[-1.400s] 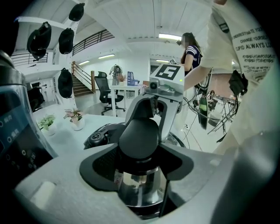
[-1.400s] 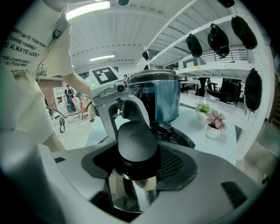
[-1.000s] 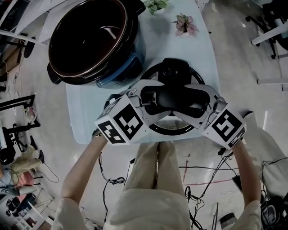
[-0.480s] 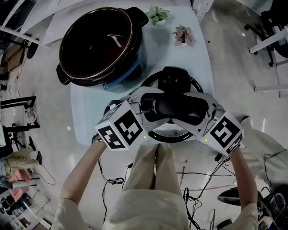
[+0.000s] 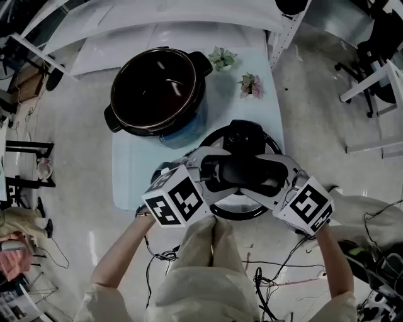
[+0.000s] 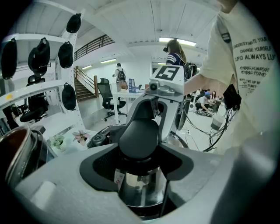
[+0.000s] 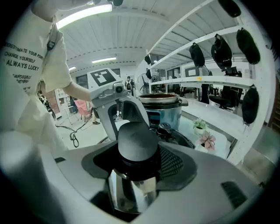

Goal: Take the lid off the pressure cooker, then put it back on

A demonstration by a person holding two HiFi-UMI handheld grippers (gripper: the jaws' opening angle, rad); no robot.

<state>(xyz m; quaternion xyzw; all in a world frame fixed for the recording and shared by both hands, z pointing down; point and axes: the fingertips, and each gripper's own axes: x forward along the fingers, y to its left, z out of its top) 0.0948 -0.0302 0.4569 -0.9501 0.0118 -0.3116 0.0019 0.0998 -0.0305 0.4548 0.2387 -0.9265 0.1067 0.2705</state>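
Observation:
The pressure cooker lid (image 5: 240, 135) hangs level above the near right part of the table, by its black handle (image 5: 247, 171). My left gripper (image 5: 217, 171) is shut on the handle's left end (image 6: 139, 136), and my right gripper (image 5: 277, 177) is shut on its right end (image 7: 137, 141). In each gripper view the jaws flank the handle's rounded end, with the lid's shiny metal below it. The open cooker pot (image 5: 157, 91) stands at the table's far left, dark inside; the right gripper view shows the pot (image 7: 164, 107) beyond the lid.
Two small potted plants (image 5: 221, 58) (image 5: 250, 85) stand at the back right of the pale blue table (image 5: 132, 182). White shelving (image 5: 157, 19) runs behind the table. Cables (image 5: 277, 270) lie on the floor by my legs, and office chairs stand at the right.
Both grippers have risen with the lid held between them, off the table. The pot and plants have kept their places on the table.

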